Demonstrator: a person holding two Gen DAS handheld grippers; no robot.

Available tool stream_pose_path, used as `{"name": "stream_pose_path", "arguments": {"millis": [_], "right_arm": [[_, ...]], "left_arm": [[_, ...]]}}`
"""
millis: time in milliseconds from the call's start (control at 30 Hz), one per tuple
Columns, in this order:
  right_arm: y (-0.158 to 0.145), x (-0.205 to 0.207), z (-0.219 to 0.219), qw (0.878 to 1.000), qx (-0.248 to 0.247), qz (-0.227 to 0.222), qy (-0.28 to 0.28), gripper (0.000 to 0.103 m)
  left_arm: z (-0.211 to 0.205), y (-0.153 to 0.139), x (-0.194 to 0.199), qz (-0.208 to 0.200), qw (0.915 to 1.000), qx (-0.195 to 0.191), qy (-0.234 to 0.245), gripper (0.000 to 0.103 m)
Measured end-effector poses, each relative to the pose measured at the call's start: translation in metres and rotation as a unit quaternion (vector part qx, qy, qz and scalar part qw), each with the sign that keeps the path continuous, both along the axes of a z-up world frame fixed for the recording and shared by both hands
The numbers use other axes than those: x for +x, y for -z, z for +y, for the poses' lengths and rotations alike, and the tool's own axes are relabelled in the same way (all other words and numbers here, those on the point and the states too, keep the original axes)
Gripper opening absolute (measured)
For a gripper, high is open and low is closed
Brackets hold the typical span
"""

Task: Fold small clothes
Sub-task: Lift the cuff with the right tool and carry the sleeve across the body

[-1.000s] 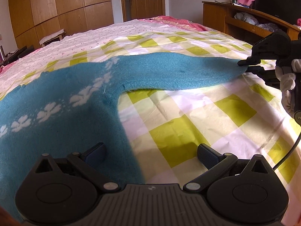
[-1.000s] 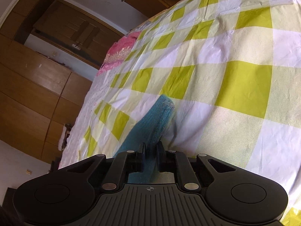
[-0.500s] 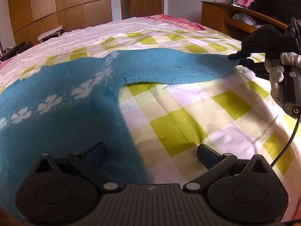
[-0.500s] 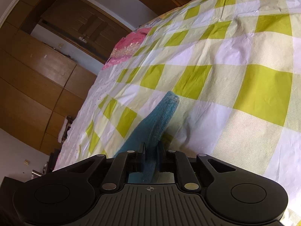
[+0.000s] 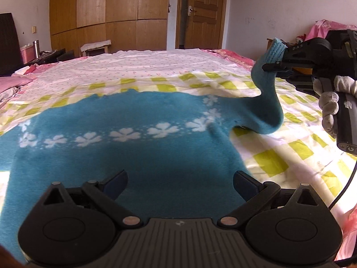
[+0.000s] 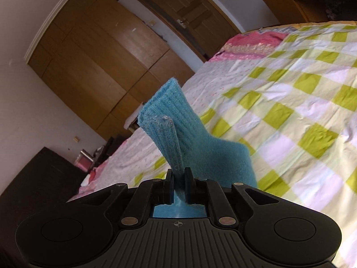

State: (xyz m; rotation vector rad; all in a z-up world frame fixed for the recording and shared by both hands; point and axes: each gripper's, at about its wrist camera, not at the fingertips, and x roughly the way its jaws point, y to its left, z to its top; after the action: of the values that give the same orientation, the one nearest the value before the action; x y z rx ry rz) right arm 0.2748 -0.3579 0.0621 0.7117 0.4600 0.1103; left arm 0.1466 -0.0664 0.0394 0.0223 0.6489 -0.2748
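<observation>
A small teal sweater [image 5: 125, 156] with a band of white flowers lies flat on the checked bed sheet [image 5: 290, 156]. Its right sleeve [image 5: 267, 102] rises off the bed, cuff uppermost. My right gripper [image 5: 271, 67] is shut on that sleeve just below the cuff, held by a gloved hand [image 5: 330, 102]. In the right wrist view the ribbed cuff [image 6: 165, 116] sticks up beyond the closed right gripper [image 6: 179, 178]. My left gripper [image 5: 179, 178] hovers open over the sweater's lower body, nothing between its fingers.
The bed runs far back to a wooden wardrobe [image 5: 107, 11] and door [image 5: 200, 11]. A pink quilt [image 6: 250, 42] lies at the bed's far side. A black cable [image 5: 343, 192] hangs from the right gripper. A dark cabinet [image 6: 38, 178] stands beside the bed.
The right gripper has lifted the sleeve end off the bed and swung it up and inward. The left gripper has pulled back and risen, so the whole sweater body shows now.
</observation>
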Motion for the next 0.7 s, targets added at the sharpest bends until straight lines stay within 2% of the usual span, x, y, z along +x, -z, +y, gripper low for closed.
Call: {"name": "stream_pose_path", "arguments": {"millis": [133,267,467,700], "right_arm": [[-0.017,0.027,0.078,0.998,-0.042,0.0,-0.052,0.01],[-0.019,0.049,0.153,0.992,-0.071,0.008,-0.105,0.009],[0.002,0.071,0.263,0.975,-0.124,0.032,-0.182,0.009],[0.035,0.076,0.347,0.953,-0.198,0.052,-0.224,0.009]], "left_arm": [[0.053,-0.006,-0.009,-0.025,0.9991,-0.009,-0.033,0.103],[0.095,-0.002,-0.013,-0.039,0.9971,-0.022,-0.061,0.103],[0.143,0.008,-0.011,-0.041,0.9934,-0.054,-0.093,0.103],[0.176,0.015,-0.009,-0.047,0.99,-0.074,-0.111,0.103]]}}
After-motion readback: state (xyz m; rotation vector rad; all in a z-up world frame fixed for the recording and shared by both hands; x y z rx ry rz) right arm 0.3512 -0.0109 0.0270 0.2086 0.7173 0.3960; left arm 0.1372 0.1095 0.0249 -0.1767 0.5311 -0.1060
